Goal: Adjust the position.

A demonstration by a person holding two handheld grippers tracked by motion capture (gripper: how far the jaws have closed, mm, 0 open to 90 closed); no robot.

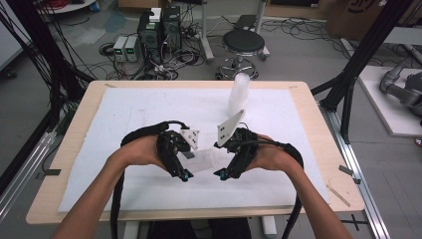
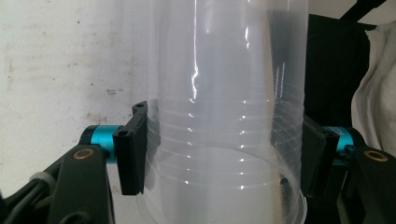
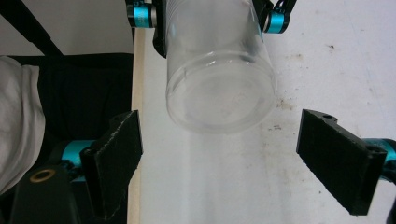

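A clear plastic cup [image 2: 224, 93] is clamped near its rim between the black pads of my left gripper [image 2: 224, 154]. In the high view the cup [image 1: 203, 160] lies level, just above the white mat, between my left gripper [image 1: 184, 175] and my right gripper [image 1: 222, 174]. My right gripper [image 3: 226, 156] is open and wide, its pads [image 3: 116, 149] apart from the cup. It faces the cup's round base [image 3: 219, 88], which hangs a short way in front of it. The left gripper's jaws hold the far end of the cup at the top of the right gripper view.
A stack of clear cups [image 1: 239, 93] stands upright at the back of the white mat [image 1: 149, 109]. The wooden table edge [image 1: 74, 149] borders the mat. Beyond the table are a stool [image 1: 243, 42], black frame posts [image 1: 348, 84] and floor cables.
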